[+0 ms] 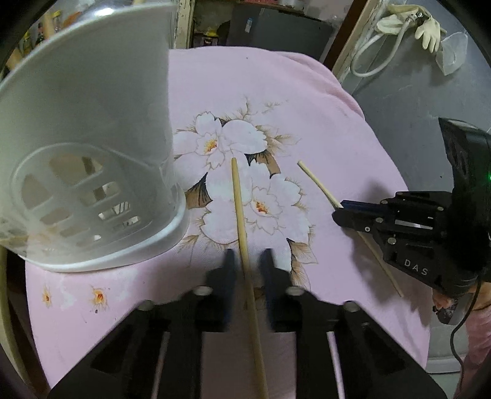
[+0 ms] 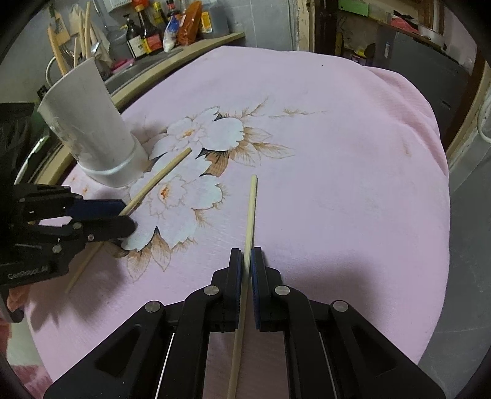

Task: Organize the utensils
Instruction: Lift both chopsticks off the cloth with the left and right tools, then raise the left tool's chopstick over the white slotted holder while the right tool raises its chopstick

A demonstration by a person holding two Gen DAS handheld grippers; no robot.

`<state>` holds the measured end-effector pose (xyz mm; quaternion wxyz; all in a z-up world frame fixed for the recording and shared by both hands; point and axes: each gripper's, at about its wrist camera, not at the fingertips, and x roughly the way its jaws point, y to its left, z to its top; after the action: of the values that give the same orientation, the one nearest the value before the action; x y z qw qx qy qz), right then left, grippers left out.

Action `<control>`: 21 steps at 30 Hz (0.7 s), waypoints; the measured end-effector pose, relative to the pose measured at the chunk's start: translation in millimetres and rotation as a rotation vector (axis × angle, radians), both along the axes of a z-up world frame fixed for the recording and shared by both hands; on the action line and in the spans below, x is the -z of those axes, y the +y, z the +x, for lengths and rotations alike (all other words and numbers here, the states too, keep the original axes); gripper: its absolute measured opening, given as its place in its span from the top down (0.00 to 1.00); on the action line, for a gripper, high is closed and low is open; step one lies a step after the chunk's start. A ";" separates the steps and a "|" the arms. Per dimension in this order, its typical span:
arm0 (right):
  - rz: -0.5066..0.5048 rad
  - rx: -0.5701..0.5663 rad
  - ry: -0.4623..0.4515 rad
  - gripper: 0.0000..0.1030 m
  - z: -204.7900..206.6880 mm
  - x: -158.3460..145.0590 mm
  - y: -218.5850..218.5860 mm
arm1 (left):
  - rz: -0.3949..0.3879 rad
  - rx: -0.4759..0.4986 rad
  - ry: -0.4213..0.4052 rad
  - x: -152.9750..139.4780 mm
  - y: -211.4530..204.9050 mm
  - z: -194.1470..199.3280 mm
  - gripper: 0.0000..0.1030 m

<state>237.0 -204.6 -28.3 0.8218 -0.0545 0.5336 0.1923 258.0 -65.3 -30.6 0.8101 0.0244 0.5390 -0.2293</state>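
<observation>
Two pale wooden chopsticks lie on a pink flowered cloth (image 1: 276, 92). In the left wrist view one chopstick (image 1: 241, 214) runs between my left gripper's (image 1: 247, 261) fingers, which stand a little apart around it. In the right wrist view my right gripper (image 2: 247, 261) is shut on the other chopstick (image 2: 250, 211). A white plastic utensil holder (image 1: 86, 147) with a slotted bottom stands at the left, also shown in the right wrist view (image 2: 92, 129). The right gripper shows in the left wrist view (image 1: 340, 211), the left gripper in the right wrist view (image 2: 129, 218).
The cloth (image 2: 337, 153) covers a round table. Sauce bottles (image 2: 147, 33) and wooden utensils (image 2: 83, 36) stand on a counter behind. A rubber glove (image 1: 426, 27) and white cable (image 1: 368, 55) hang at the back right.
</observation>
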 end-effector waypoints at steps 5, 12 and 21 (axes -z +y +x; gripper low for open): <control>0.017 0.051 0.033 0.97 5.7 -1.9 -0.8 | -0.028 -0.040 0.026 1.6 -2.6 3.8 0.98; 0.052 0.060 -0.109 0.97 -22.8 -13.1 4.7 | -0.046 -0.055 -0.115 -12.5 2.2 -23.8 0.98; 0.152 0.156 -0.582 0.97 -89.9 -54.9 -4.8 | -0.117 -0.101 -0.517 -57.4 14.1 -76.4 0.98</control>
<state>147.1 -209.4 26.6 0.9541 -0.0046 0.2622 0.1446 181.6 -51.2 26.8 0.9313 0.0082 0.3006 -0.2056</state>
